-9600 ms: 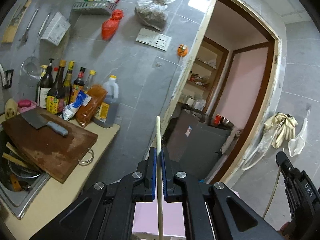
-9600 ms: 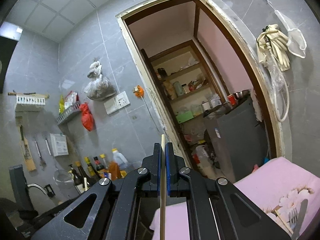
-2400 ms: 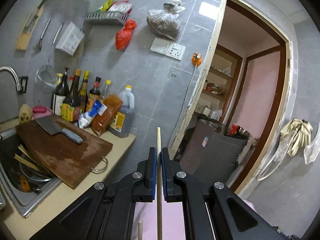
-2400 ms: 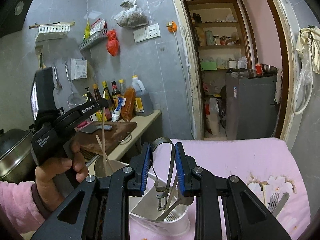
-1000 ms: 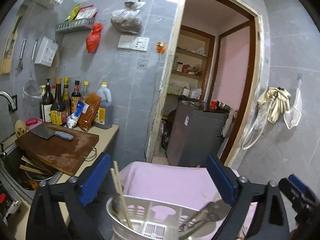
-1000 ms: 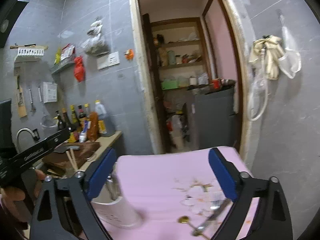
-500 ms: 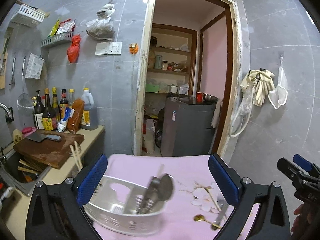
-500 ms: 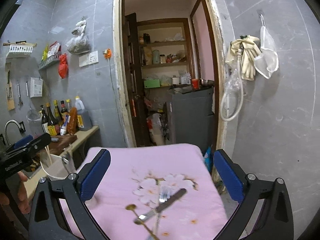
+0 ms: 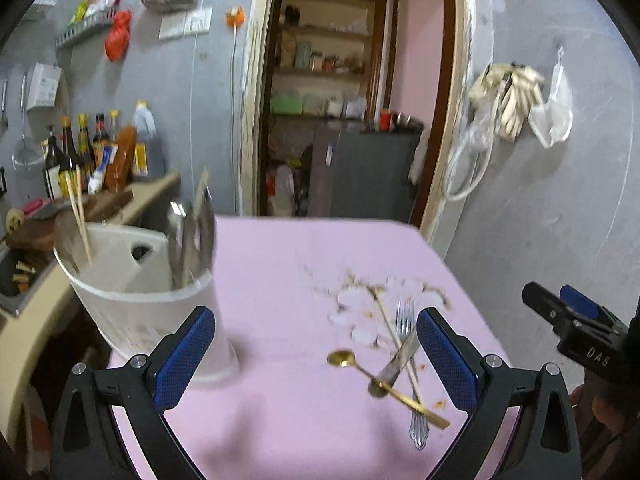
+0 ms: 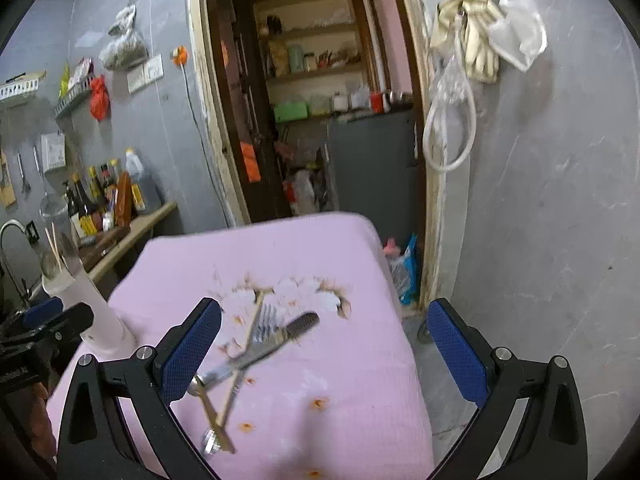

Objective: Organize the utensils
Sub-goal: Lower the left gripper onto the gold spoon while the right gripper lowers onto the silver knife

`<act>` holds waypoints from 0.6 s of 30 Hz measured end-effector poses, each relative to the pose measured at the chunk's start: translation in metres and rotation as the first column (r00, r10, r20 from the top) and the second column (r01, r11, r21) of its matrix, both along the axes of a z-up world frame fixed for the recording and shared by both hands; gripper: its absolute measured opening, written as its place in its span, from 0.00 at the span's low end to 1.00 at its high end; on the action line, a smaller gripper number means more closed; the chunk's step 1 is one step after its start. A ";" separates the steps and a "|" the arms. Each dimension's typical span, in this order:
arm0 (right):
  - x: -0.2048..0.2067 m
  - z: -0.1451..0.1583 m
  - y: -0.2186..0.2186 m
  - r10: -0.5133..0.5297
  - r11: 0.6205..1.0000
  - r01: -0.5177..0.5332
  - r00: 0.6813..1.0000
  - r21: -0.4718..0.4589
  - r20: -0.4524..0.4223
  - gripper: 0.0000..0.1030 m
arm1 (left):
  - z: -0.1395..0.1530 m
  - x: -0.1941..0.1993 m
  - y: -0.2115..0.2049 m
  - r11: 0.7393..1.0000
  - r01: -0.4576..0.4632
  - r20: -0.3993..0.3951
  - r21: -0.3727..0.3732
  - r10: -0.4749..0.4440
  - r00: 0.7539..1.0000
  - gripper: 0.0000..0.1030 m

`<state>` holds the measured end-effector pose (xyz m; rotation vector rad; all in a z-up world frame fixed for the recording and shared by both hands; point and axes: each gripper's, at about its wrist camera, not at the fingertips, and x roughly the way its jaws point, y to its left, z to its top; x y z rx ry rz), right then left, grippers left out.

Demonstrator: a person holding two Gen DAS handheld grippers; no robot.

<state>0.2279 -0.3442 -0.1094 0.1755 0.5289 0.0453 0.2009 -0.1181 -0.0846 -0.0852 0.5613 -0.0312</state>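
Observation:
A white utensil holder stands at the left of the pink-covered table, with chopsticks and metal utensils upright in it. Loose utensils lie crossed at the right: a gold spoon, a fork, a wooden chopstick and a knife-like piece. My left gripper is open and empty above the table. My right gripper is open and empty above the crossed pile, where the fork and a grey utensil show. The holder sits far left there.
A kitchen counter with sauce bottles, a cutting board and a sink runs along the left wall. Straight behind the table is an open doorway into a pantry with a grey cabinet. Gloves and bags hang on the right wall.
Both grippers let go of their chopstick and peeler into the holder and opened wide. Both views have since tilted down onto the table, the right gripper swinging over the loose pile.

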 end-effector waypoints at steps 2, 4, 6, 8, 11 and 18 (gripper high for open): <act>0.009 -0.015 -0.002 0.023 1.000 -0.023 0.999 0.012 -0.027 0.98 | -0.013 0.007 -0.003 1.000 -0.008 -0.034 -0.001 0.008 0.999 0.99; 0.017 -0.028 -0.003 0.045 0.999 -0.044 0.997 0.023 -0.055 0.98 | -0.026 0.014 -0.006 1.000 -0.017 -0.072 -0.004 0.016 0.997 0.99; 0.024 -0.039 -0.001 0.070 0.997 -0.068 0.994 0.037 -0.080 0.97 | -0.037 0.021 -0.007 1.000 -0.021 -0.109 -0.016 0.019 0.994 0.99; 0.032 -0.051 0.001 0.102 0.994 -0.095 0.988 0.062 -0.115 0.89 | -0.047 0.027 -0.009 0.999 -0.021 -0.146 -0.039 0.015 0.989 0.95; 0.043 -0.065 0.003 0.145 0.986 -0.129 0.976 0.104 -0.163 0.70 | -0.059 0.037 -0.011 0.997 -0.007 -0.213 -0.078 -0.010 0.977 0.81; 0.055 -0.088 0.014 0.215 0.971 -0.184 0.951 0.154 -0.221 0.44 | -0.083 0.055 -0.018 0.983 0.015 -0.331 -0.182 -0.076 0.940 0.52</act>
